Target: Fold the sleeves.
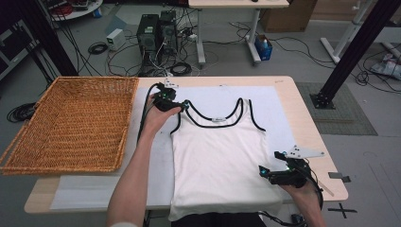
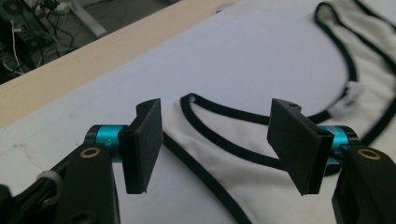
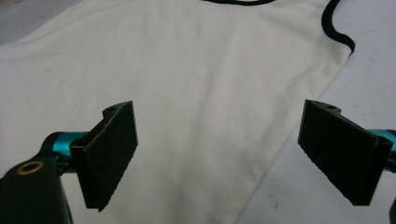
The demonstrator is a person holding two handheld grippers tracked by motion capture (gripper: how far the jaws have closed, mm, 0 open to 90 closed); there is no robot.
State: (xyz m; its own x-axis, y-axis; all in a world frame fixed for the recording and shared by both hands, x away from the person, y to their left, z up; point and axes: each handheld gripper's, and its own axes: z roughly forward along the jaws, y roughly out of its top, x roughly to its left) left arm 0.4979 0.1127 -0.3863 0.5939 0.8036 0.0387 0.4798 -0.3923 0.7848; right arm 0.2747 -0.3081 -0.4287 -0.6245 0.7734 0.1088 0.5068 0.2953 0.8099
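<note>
Tank top [image 1: 220, 158] laid flat on white mat [image 1: 279, 113], neck toward far edge, long axis running away from person. Left gripper [image 1: 178, 107] at left shoulder strap [image 2: 205, 128], jaws apart, strap between them, unclamped. Right gripper [image 1: 265, 174] near hem's right edge, jaws apart, empty.

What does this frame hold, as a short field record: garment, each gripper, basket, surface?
garment: white tank top with black trim, lying flat, hem hanging over the table's near edge
left gripper: open, at the top's left shoulder strap, strap between the jaws, pads not pressing
right gripper: open, at the top's right side edge, low on the body
basket: wicker tray, left of the top
surface: white mat on a wooden table
</note>
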